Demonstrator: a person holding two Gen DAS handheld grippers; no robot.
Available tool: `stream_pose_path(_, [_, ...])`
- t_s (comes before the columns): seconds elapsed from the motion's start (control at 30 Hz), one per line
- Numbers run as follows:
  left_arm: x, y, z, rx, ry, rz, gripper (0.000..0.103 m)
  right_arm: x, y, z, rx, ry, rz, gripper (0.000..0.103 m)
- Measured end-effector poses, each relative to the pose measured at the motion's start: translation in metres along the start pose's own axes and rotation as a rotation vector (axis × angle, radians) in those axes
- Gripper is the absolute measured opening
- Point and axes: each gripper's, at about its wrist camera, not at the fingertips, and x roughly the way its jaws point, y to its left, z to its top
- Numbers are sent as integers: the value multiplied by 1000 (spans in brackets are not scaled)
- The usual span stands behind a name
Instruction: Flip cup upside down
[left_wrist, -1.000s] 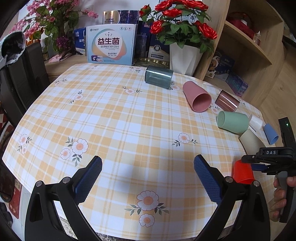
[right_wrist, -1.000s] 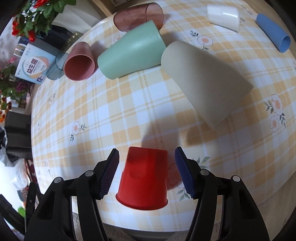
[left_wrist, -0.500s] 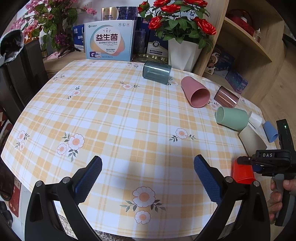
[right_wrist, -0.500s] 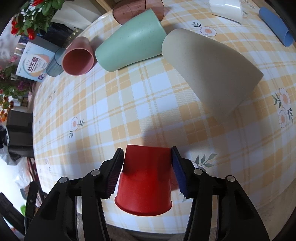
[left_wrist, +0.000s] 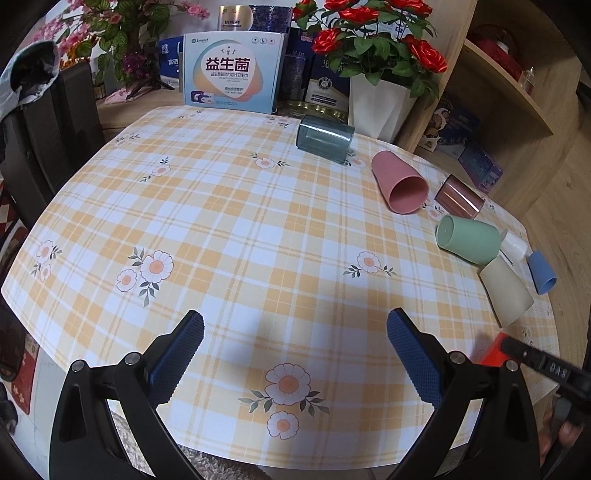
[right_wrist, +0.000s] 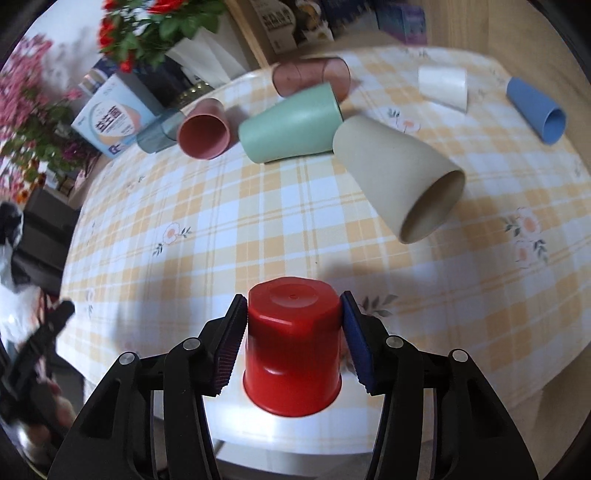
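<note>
Right gripper (right_wrist: 294, 338) clamped on red cup (right_wrist: 293, 347) | left gripper (left_wrist: 295, 354) wide apart, empty

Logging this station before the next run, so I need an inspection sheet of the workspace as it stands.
Surface: round table under a yellow plaid floral cloth.
Job's things: red cup, closed base toward the camera.
Clutter: beige cup, green cup, pink cup, blue cup, white cup, two translucent tumblers, all on their sides.
Grippers: right gripper clamps the red cup; left gripper open, holding nothing.
Cables: nothing seen.
Surroundings: rose pot, probiotics box, wooden shelves.
</note>
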Motion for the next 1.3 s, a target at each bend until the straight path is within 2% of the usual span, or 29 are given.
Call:
stream_pose_path(0.2, [-6, -5, -1, 7, -9, 6, 97, -13, 3, -6, -65, -71, -36, 49])
stream_pose_path(0.47, [-11, -12, -3, 32, -12, 12, 97, -19, -7, -6, -51, -124, -72, 49])
stream_pose_path(0.8, [-13, -17, -5, 46, -4, 15, 97, -16, -22, -7, -22, -98, -133, 49])
stream_pose_path(1.03, [-9, -15, -6, 38, 10, 15, 97, -11, -28, -6, -9, -66, -152, 49])
stream_pose_path(1.3, [-8, -13, -6, 33, 14, 16, 97, -7, -25, -5, -29, -69, -156, 49])
